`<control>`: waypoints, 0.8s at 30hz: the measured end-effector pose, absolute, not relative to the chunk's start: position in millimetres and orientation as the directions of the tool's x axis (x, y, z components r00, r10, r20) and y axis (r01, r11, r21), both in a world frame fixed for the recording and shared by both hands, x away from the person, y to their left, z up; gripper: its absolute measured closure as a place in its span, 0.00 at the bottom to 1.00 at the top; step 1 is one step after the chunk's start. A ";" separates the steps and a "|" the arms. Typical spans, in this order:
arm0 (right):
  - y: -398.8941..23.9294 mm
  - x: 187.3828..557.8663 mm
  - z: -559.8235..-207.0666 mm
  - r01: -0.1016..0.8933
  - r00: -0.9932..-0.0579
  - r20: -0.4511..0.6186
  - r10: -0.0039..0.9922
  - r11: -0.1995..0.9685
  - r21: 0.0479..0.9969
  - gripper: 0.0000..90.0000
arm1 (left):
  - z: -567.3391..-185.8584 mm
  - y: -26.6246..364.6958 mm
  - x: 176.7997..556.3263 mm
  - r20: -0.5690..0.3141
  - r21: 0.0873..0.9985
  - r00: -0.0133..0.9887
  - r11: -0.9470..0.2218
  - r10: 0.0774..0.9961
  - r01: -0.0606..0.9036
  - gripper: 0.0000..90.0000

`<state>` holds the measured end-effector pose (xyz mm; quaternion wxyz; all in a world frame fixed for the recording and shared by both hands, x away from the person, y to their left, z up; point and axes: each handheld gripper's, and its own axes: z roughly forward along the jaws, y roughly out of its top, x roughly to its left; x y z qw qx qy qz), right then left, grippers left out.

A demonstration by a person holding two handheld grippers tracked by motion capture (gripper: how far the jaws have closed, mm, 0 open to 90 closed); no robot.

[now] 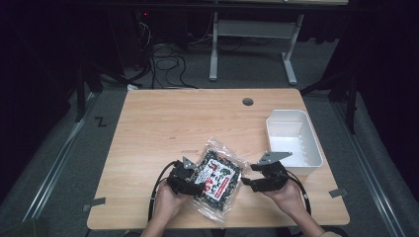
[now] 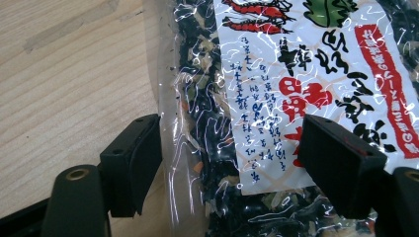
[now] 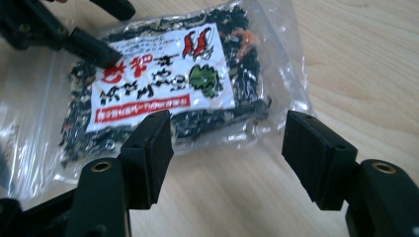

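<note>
A clear plastic bag (image 1: 217,177) of dark dried bits, with a white label printed in red and green, lies flat near the table's front edge. My left gripper (image 1: 193,178) is at the bag's left side. In the left gripper view it (image 2: 230,158) stands open, its jaws straddling the bag (image 2: 296,74) with the bag's edge between them. My right gripper (image 1: 249,175) is just right of the bag. In the right gripper view it (image 3: 227,158) is open, with the bag (image 3: 163,84) lying in front of the jaws and the left gripper (image 3: 74,34) at the bag's far corner.
A white plastic bin (image 1: 295,140) with nothing in it stands at the right of the wooden table (image 1: 173,118). A round cable hole (image 1: 247,101) sits near the back edge. A person's hands hold both grippers at the front edge. Cables lie on the floor beyond the table.
</note>
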<state>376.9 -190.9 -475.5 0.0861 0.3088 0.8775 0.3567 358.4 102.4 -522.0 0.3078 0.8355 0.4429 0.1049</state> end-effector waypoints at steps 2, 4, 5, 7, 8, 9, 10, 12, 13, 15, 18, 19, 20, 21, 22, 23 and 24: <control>-185.1 383.3 -473.1 0.482 -0.793 0.060 0.606 0.564 0.671 0.40 | -521.6 100.9 357.6 -0.080 0.611 0.591 -0.429 0.803 0.665 0.28; -179.5 390.0 -470.7 0.483 -0.793 0.051 0.606 0.576 0.659 0.40 | -520.2 98.2 356.1 -0.040 0.614 0.605 -0.458 0.795 0.643 0.28; -179.5 390.0 -470.7 0.483 -0.793 0.051 0.606 0.576 0.659 0.40 | -519.9 97.4 355.7 -0.029 0.614 0.608 -0.466 0.793 0.637 0.28; -172.6 396.5 -468.7 0.488 -0.793 0.045 0.608 0.588 0.645 0.40 | -519.4 97.0 355.9 -0.021 0.610 0.609 -0.472 0.793 0.636 0.28; -169.1 400.7 -468.3 0.490 -0.796 0.045 0.604 0.598 0.634 0.40 | -519.4 97.0 356.1 -0.022 0.610 0.607 -0.471 0.794 0.638 0.27; -160.0 409.7 -469.0 0.503 -0.794 0.047 0.606 0.613 0.609 0.39 | -519.4 97.0 356.1 -0.022 0.609 0.606 -0.470 0.795 0.639 0.27; -156.7 412.3 -469.4 0.508 -0.792 0.046 0.608 0.616 0.601 0.39 | -519.3 96.8 356.0 -0.020 0.609 0.605 -0.470 0.796 0.639 0.27; -149.5 420.1 -471.8 0.518 -0.790 0.045 0.612 0.626 0.583 0.38 | -519.1 96.4 355.8 -0.015 0.608 0.605 -0.473 0.796 0.638 0.27; -149.5 420.1 -471.8 0.518 -0.790 0.045 0.612 0.626 0.583 0.38 | -519.1 96.4 355.8 -0.015 0.608 0.605 -0.473 0.796 0.638 0.27; -143.5 427.6 -475.3 0.542 -0.776 0.046 0.628 0.628 0.559 0.37 | -519.0 96.0 355.7 -0.012 0.608 0.603 -0.473 0.797 0.638 0.26; -138.8 438.5 -480.8 0.572 -0.757 0.045 0.652 0.627 0.530 0.36 | -519.1 96.1 356.0 -0.015 0.607 0.600 -0.470 0.800 0.641 0.26; -137.0 444.4 -482.8 0.594 -0.741 0.052 0.669 0.617 0.516 0.35 | -519.3 96.4 356.5 -0.021 0.606 0.598 -0.466 0.801 0.645 0.26; -137.0 444.4 -482.8 0.594 -0.741 0.052 0.669 0.617 0.516 0.35 | -519.3 96.4 356.5 -0.021 0.606 0.598 -0.466 0.801 0.645 0.25; -135.8 448.0 -484.1 0.600 -0.738 0.056 0.672 0.616 0.510 0.35 | -519.5 97.4 357.6 -0.033 0.602 0.595 -0.460 0.803 0.653 0.25; -134.9 449.6 -485.5 0.607 -0.735 0.063 0.675 0.614 0.506 0.35 | -519.7 97.7 357.9 -0.036 0.602 0.593 -0.456 0.804 0.655 0.25; -134.1 450.9 -486.8 0.616 -0.733 0.071 0.677 0.615 0.492 0.35 | -519.7 97.8 358.1 -0.037 0.602 0.593 -0.456 0.805 0.656 0.24; -133.9 452.3 -488.7 0.616 -0.737 0.072 0.672 0.624 0.481 0.35 | -519.7 98.0 358.0 -0.035 0.601 0.592 -0.456 0.805 0.656 0.24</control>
